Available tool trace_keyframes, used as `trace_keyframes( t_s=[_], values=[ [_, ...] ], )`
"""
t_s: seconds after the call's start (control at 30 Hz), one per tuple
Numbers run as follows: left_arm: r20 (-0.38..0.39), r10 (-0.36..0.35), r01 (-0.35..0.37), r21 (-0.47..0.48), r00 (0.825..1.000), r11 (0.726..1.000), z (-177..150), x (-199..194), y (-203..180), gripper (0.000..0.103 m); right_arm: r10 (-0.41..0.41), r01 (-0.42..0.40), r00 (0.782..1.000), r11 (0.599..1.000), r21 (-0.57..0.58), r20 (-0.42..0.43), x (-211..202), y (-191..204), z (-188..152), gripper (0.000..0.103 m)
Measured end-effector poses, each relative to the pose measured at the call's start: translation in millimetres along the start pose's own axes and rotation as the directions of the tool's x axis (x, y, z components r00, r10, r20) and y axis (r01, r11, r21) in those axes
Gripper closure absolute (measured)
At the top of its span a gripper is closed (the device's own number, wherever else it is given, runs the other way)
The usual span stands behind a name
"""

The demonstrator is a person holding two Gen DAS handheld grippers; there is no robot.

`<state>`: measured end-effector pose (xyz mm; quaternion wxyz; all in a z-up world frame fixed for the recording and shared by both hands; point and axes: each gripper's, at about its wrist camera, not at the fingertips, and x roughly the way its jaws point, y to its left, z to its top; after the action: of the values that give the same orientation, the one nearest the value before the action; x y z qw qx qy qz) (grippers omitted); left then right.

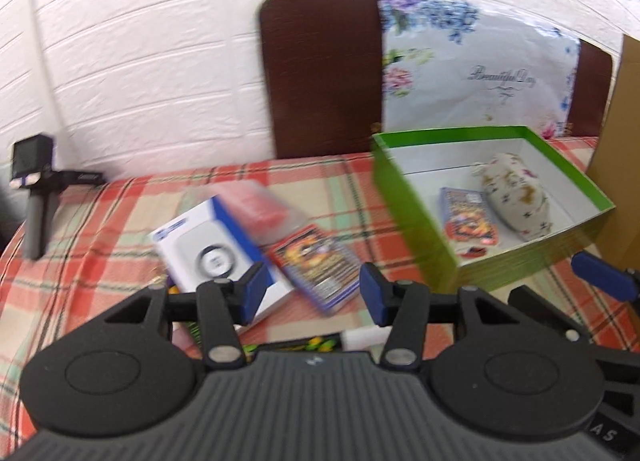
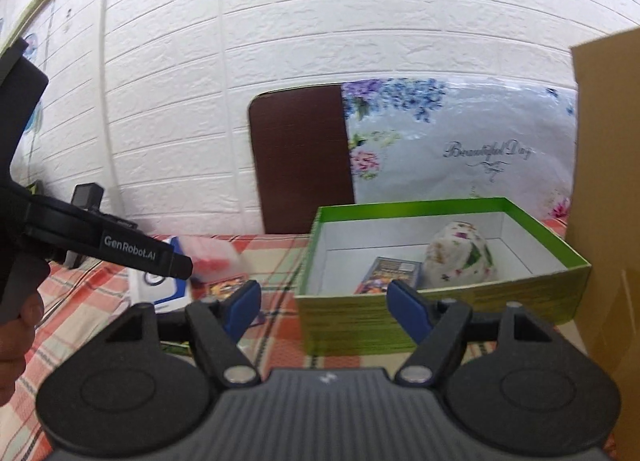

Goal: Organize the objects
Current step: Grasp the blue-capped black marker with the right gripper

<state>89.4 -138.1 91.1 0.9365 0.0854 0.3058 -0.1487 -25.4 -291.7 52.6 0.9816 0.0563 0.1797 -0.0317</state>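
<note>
An open green box (image 1: 408,197) (image 2: 448,309) stands on the checked tablecloth at the right. In it lie a floral pouch (image 1: 516,197) (image 2: 460,257) and a colourful card pack (image 1: 468,213) (image 2: 394,269). Left of the box lie a second colourful card pack (image 1: 316,261) (image 2: 226,287), a white and blue box (image 1: 212,249) (image 2: 164,289) and a clear case with red contents (image 1: 264,205) (image 2: 212,257). My left gripper (image 1: 314,293) is open and empty just above the loose card pack. My right gripper (image 2: 324,309) is open and empty in front of the green box's near wall.
A small black camera on a stand (image 1: 34,197) (image 2: 86,201) sits at the table's left. A brown chair back (image 1: 320,73) and a floral cushion (image 1: 472,69) stand behind the table. A cardboard box (image 2: 608,189) rises at the right. A green and black packet (image 1: 304,343) lies under my left gripper.
</note>
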Motion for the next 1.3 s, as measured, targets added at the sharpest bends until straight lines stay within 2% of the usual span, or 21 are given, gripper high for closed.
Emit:
trace_keyframes(
  t_s=[0.3,0.47,0.6,0.67,0.8,0.87,1.0,1.07,1.13,1.17,1.2,1.3],
  values=[
    [-0.032,0.085,-0.087,-0.079,0.996,0.993,-29,-3,56,0.049,0.094,-0.099,0.994,0.991,-0.090,-0.064,10,58,-4,0.031],
    [-0.064,0.118,-0.125,-0.125,0.991,0.984,-48,0,87,0.047,0.162,-0.180,0.977,0.976,-0.125,-0.140,19,83,-16,0.037],
    [-0.111,0.117,-0.137,-0.194,0.987,0.971,-64,6,116,0.047,0.206,-0.238,0.959,0.958,-0.163,-0.193,23,101,-25,0.043],
    [-0.132,0.090,-0.119,-0.236,0.987,0.965,-70,8,128,0.047,0.222,-0.262,0.951,0.948,-0.179,-0.215,28,107,-29,0.045],
    [-0.141,-0.045,-0.005,-0.331,0.989,0.943,-74,10,142,0.048,0.258,-0.310,0.927,0.935,-0.171,-0.271,42,119,-32,0.049],
    [-0.132,-0.089,0.036,-0.358,0.987,0.933,-72,14,143,0.048,0.278,-0.338,0.912,0.926,-0.168,-0.302,53,129,-35,0.056],
    [-0.144,-0.193,0.117,-0.418,0.971,0.901,-71,28,147,0.048,0.278,-0.352,0.899,0.918,-0.181,-0.339,81,150,-37,0.060],
    [-0.157,-0.231,0.139,-0.451,0.960,0.882,-72,37,150,0.048,0.283,-0.361,0.887,0.918,-0.165,-0.365,97,159,-39,0.073],
    [-0.167,-0.245,0.142,-0.467,0.955,0.873,-73,44,151,0.048,0.289,-0.364,0.889,0.917,-0.165,-0.356,105,165,-41,0.083],
    [-0.162,-0.249,0.147,-0.469,0.955,0.871,-74,45,151,0.048,0.292,-0.366,0.886,0.918,-0.156,-0.361,106,166,-41,0.083],
    [-0.156,-0.254,0.155,-0.467,0.955,0.870,-74,45,151,0.048,0.301,-0.368,0.879,0.922,-0.123,-0.370,106,164,-39,0.083],
    [-0.147,-0.288,0.185,-0.486,0.946,0.854,-74,47,152,0.050,0.419,-0.426,0.817,0.902,0.073,-0.396,95,149,-33,0.083]
  ],
)
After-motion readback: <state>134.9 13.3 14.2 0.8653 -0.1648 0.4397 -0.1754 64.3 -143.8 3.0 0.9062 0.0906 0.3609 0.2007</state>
